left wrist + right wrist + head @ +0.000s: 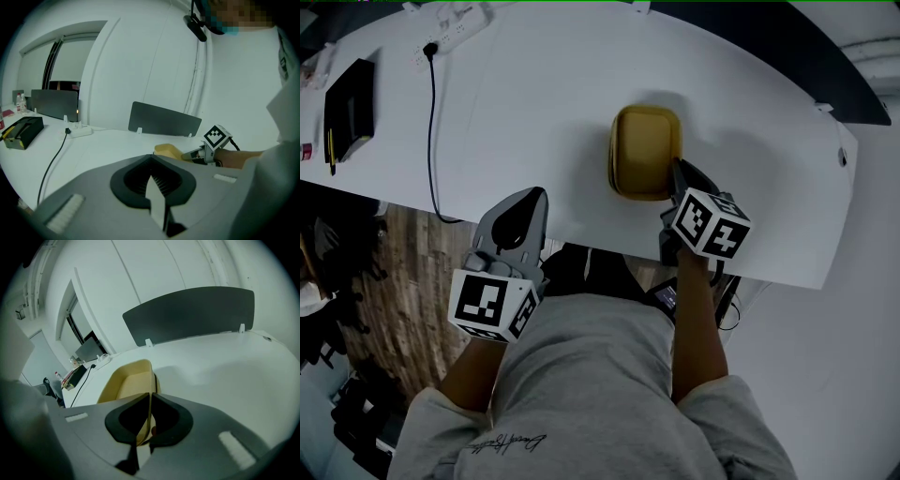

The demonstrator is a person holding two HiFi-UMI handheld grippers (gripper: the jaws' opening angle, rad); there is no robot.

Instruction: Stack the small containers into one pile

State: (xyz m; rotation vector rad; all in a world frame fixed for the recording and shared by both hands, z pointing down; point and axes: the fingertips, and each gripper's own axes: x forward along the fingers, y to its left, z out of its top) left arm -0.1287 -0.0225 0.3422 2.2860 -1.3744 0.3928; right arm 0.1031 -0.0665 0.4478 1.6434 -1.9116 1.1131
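The right gripper [150,400] pinches the near wall of the yellow container [126,383] on the white table [225,371].

Open white table [534,103] left, right and beyond yellow container [645,150]. Far left of it: black cable [430,131], power strip [455,23], black box [349,108]. Beyond it, dark divider panel [187,317], seemingly at table edge.

Cursive script on the grey shirt [581,394], too small to read, square coded markers on left gripper [534,195], right gripper [679,169]
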